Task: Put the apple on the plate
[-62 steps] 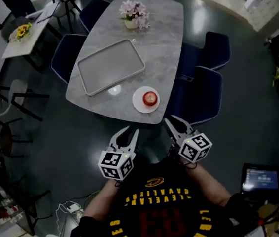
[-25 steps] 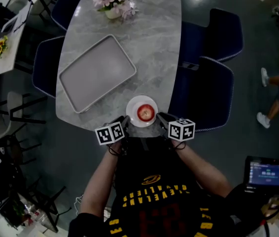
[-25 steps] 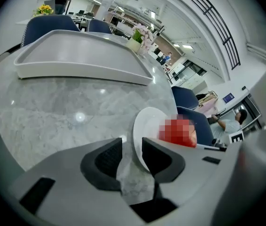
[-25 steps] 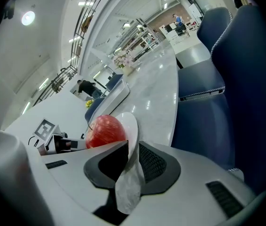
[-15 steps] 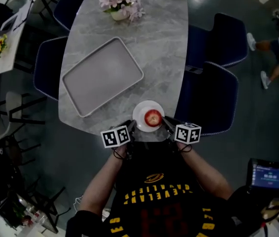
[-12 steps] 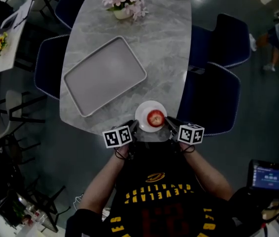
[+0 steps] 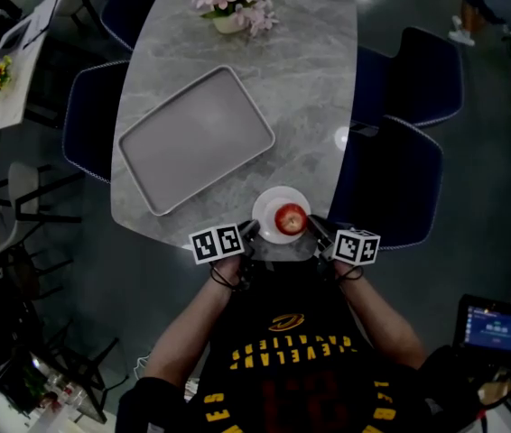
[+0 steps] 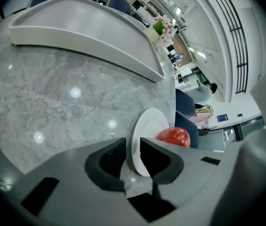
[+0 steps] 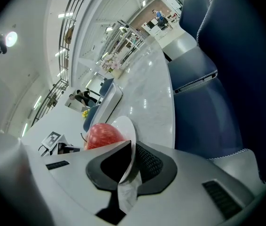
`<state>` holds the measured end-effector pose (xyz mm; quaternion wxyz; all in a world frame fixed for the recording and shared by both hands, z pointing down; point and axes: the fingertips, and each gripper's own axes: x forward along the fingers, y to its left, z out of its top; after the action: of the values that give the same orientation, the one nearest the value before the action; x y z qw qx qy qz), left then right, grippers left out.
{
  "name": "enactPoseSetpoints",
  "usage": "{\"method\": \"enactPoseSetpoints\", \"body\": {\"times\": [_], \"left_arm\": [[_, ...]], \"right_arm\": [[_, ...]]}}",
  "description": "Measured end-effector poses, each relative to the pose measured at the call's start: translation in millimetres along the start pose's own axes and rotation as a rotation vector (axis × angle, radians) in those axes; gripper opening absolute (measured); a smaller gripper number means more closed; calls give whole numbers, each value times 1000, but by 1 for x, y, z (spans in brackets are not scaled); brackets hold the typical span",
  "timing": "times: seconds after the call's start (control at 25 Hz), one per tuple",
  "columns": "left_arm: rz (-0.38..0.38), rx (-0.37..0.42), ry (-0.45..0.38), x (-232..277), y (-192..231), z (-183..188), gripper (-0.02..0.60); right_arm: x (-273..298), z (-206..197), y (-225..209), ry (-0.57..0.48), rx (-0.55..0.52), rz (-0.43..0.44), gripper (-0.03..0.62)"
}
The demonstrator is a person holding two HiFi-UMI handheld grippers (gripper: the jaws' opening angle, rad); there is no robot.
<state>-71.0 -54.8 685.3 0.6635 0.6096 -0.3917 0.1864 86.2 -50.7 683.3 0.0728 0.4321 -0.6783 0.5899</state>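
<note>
On the plate [image 7: 272, 202], at its middle, the apple [image 7: 290, 217] already sits, so the task as worded looks done. The step in hand seems to be taking hold of the plate itself, perhaps to carry it to the tray [image 7: 197, 138] that lies beyond the plate and to its left on the table [image 7: 314, 79].

The left gripper [image 7: 251, 231] is at the plate's left rim and the right gripper [image 7: 312, 229] at its right rim, both at the table's near edge.

In the left gripper view the plate [image 8: 147, 126] stands edge-on between that gripper's [image 8: 134, 143] jaws. They have just been closing, and the narrow gap now left between them is filled by the rim, which they appear to pinch. The apple [image 8: 173, 136] shows just past the rim.

In the right gripper view the right gripper [image 9: 132, 147] is likewise clenched on the thin rim of the plate [image 9: 125, 125], with the apple [image 9: 102, 134] just behind.

The next move probably calls for both grips to be firm and for an even, level lift, since any tilt could roll the apple off.
</note>
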Motion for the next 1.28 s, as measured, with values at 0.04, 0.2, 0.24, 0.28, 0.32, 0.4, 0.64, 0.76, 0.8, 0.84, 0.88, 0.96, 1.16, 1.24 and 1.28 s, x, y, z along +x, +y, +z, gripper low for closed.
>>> {"method": "enactPoseSetpoints", "body": {"times": [0.04,0.2,0.24,0.28,0.32,0.4,0.64,0.76,0.8,0.84,0.88,0.96,1.16,1.24,1.28], "left_arm": [[-3,-7,7,1,-1,-1,95],[-7,12,29,2,-3,-1,95],[-7,12,31,2,-3,-1,93],[-10,4,32,2,-2,-1,83],[-15,-7,32,2,-1,-1,80],[-24,-19,34,2,1,-1,73],[-28,1,59,3,5,-2,46],[-38,-6,61,0,4,0,43],[-45,-10,60,-1,4,1,41],[-51,-13,58,-2,4,2,41],[-56,-16,56,-3,3,3,41],[-62,-20,50,-6,4,7,40],[-83,-47,34,-19,5,19,38],[-96,-59,21,-27,4,27,37],[-102,-62,13,-31,3,32,35]], "right_arm": [[0,0,0,-2,5,-3,37],[1,1,0,-7,32,-4,37],[1,1,0,-5,37,-2,37],[1,0,0,-2,41,1,37],[2,-1,1,3,42,6,35],[4,-3,4,15,41,13,34],[7,-6,5,28,59,3,32],[9,-5,8,36,67,0,32],[9,-4,9,36,71,-1,32],[10,-2,10,37,71,-1,32],[10,-1,12,38,68,-2,32],[13,2,16,41,59,-3,32],[21,11,31,55,48,-6,32],[26,18,41,54,40,-1,32],[29,22,46,52,35,3,32]]}}
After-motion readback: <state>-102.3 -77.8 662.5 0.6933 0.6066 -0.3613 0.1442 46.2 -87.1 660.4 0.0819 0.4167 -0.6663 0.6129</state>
